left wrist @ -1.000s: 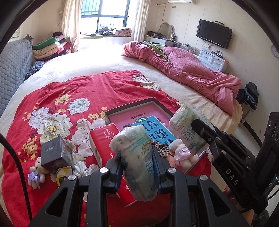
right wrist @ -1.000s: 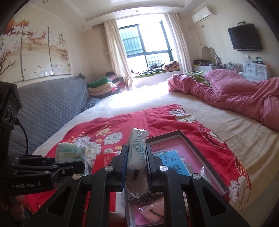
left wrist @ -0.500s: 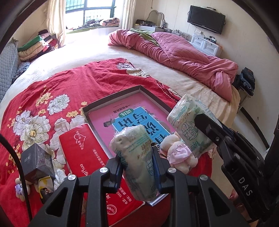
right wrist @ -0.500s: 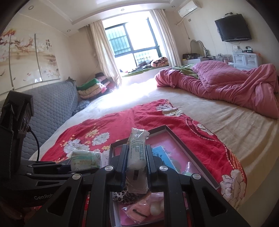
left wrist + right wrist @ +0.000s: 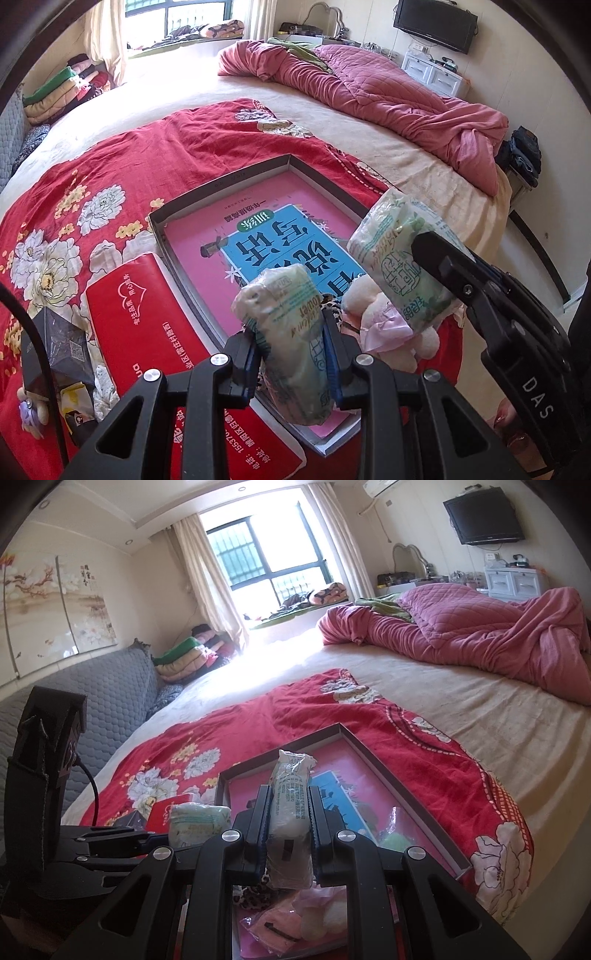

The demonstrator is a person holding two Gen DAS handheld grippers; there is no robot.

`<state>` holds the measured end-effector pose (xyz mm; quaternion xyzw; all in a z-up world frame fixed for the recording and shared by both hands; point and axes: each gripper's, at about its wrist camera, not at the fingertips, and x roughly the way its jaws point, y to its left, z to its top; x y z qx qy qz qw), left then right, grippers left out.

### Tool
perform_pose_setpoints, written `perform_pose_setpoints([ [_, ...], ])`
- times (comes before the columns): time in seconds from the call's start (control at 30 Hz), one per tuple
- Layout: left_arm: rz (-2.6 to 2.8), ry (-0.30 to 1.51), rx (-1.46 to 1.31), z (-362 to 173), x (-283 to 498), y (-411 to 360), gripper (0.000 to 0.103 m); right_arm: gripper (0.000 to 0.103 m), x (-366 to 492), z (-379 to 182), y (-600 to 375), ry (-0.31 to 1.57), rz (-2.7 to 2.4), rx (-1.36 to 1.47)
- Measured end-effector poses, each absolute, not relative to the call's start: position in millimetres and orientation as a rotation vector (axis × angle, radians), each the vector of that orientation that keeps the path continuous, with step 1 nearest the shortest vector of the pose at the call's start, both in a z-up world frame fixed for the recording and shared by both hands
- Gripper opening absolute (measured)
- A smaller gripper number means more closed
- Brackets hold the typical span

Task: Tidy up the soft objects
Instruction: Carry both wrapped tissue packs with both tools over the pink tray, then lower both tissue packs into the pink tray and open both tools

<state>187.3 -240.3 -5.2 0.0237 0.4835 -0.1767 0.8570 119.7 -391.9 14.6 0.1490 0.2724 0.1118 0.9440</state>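
Carrying looks like the step in hand: each towel pack hangs over the shallow box [image 5: 221,177], the left pack [image 5: 291,332] pinched by the left gripper [image 5: 291,354], the right pack [image 5: 290,812] by the right gripper [image 5: 288,830]. Next, probably lower both beside the plush toy [image 5: 384,325] and release.

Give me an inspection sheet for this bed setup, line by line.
Surface: red floral blanket spread on a beige bed.
Job's things: shallow tray holding a pink and blue book, a plush toy and a leopard-print piece; two wrapped towel packs, one in each gripper.
Clutter: red tissue pack, dark box, small toys at the blanket's left edge.
Grippers: left gripper shut on a towel pack; right gripper shut on the other pack.
Cables: black cable on the left gripper.
Surroundings: pink quilt, folded bedding, window, wall television.
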Motion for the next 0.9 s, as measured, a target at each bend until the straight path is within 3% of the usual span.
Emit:
perform_pose_setpoints([
  [0.9,-0.370,1.091,0.065,-31.6,203.9,-240.6,0.031,0.020,156.1,-32.0,-385.1,0.722,0.288,0.395],
])
